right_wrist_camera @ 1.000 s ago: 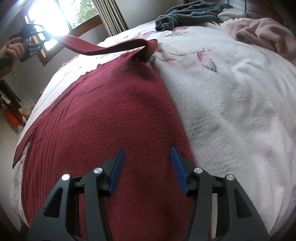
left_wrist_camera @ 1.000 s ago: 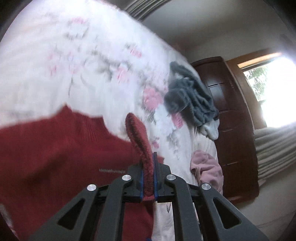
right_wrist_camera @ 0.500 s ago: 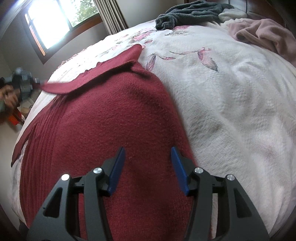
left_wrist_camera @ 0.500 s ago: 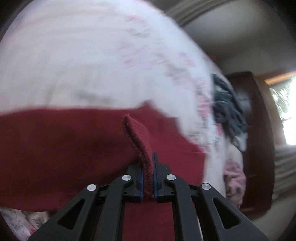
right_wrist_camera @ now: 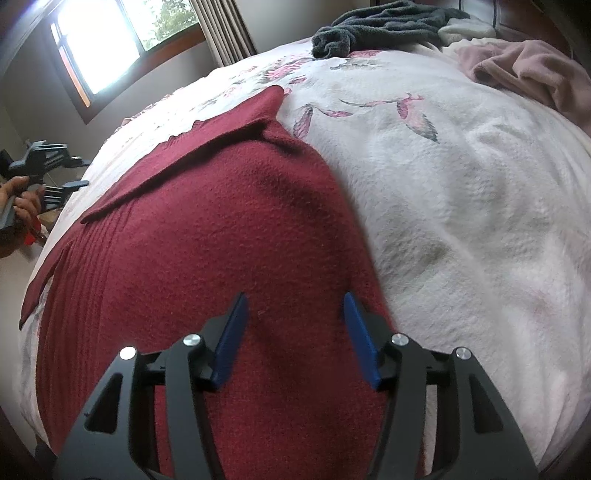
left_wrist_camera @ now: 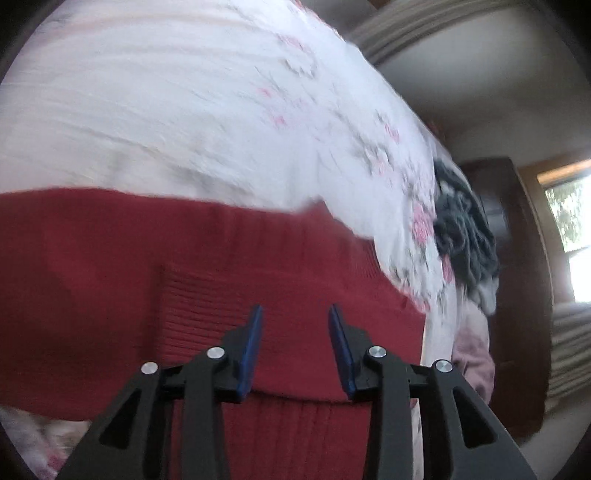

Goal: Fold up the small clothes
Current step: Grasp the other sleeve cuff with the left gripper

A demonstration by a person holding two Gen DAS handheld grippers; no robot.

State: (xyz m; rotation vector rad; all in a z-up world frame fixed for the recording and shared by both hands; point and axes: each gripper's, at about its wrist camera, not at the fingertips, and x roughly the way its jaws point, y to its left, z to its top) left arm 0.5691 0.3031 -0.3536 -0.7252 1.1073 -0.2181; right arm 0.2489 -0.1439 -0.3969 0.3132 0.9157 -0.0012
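A bed (right_wrist_camera: 461, 206) with a white floral-print cover fills both views. A wood-framed window (right_wrist_camera: 110, 40) admits strong daylight, with curtains (right_wrist_camera: 221, 29) beside it. A dark wooden unit (left_wrist_camera: 517, 258), possibly a wardrobe, stands beyond the bed.

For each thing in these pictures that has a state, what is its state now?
Red sweater: flat on the bed, one sleeve folded across it.
Left gripper: open, holding nothing.
Right gripper: open, above the sweater.
Grey garment: crumpled, unfolded.
Pink garment: crumpled, unfolded.
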